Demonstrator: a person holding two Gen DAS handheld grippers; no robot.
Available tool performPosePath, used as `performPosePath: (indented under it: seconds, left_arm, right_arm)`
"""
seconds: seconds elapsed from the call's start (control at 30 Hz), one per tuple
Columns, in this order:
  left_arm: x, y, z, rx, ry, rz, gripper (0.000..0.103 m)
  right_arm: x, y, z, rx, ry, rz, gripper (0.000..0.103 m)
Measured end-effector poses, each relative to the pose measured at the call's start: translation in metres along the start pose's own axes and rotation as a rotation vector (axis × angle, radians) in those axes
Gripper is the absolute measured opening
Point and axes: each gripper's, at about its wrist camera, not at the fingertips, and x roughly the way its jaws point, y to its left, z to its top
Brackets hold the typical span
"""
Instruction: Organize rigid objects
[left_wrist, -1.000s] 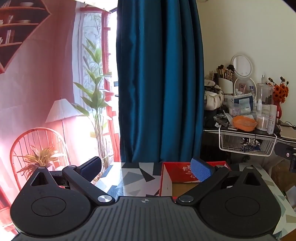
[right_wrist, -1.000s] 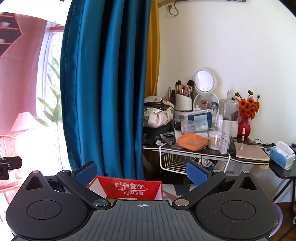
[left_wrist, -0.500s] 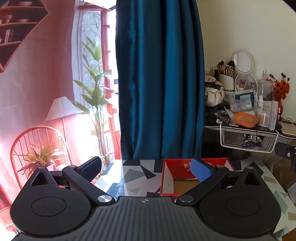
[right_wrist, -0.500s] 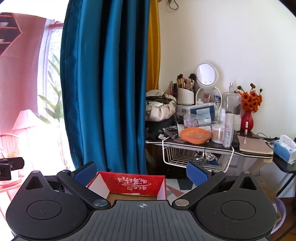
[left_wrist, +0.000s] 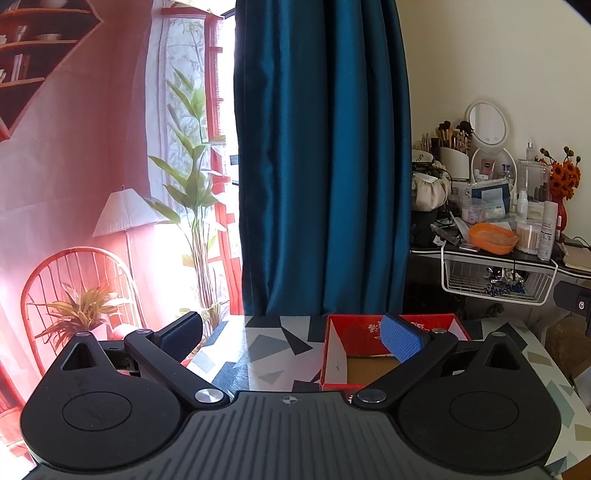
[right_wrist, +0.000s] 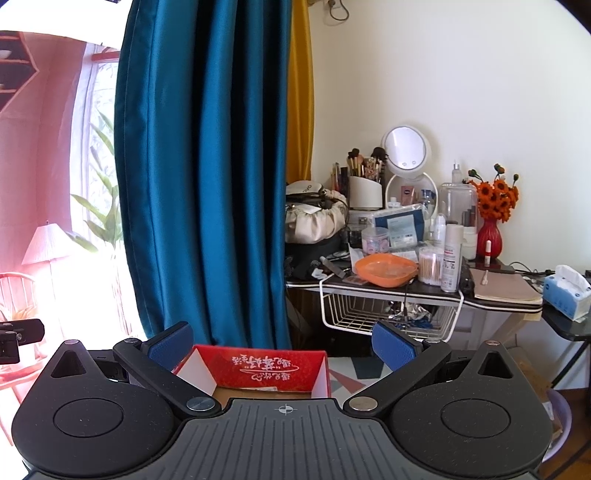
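Note:
A red open cardboard box with white inner walls and a brown floor sits on a table with a grey, white and black geometric pattern. What shows of its inside holds nothing. My left gripper hovers open above the table, left of the box; its right blue pad overlaps the box's rim. In the right wrist view the same red box lies just ahead, between the spread fingers of my right gripper, which is open and holds nothing.
A teal curtain hangs right behind the table. To the right stands a cluttered dressing table with an orange bowl, round mirror, bottles, a red vase and a wire basket. A red chair, lamp and tall plant stand at the left.
Both cameras have tipped slightly downward, so more of the table and the red box's inside shows. Both grippers have stayed open.

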Motion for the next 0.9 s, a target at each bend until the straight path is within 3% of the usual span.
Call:
performPosePath:
  seconds: [0.9]
  left_arm:
    - [0.002,-0.0013,-0.0018,-0.003,0.0,-0.009,0.103]
  right_arm:
    - [0.0056,0.0038,0.0001,0.003,0.016,0.009,0.103]
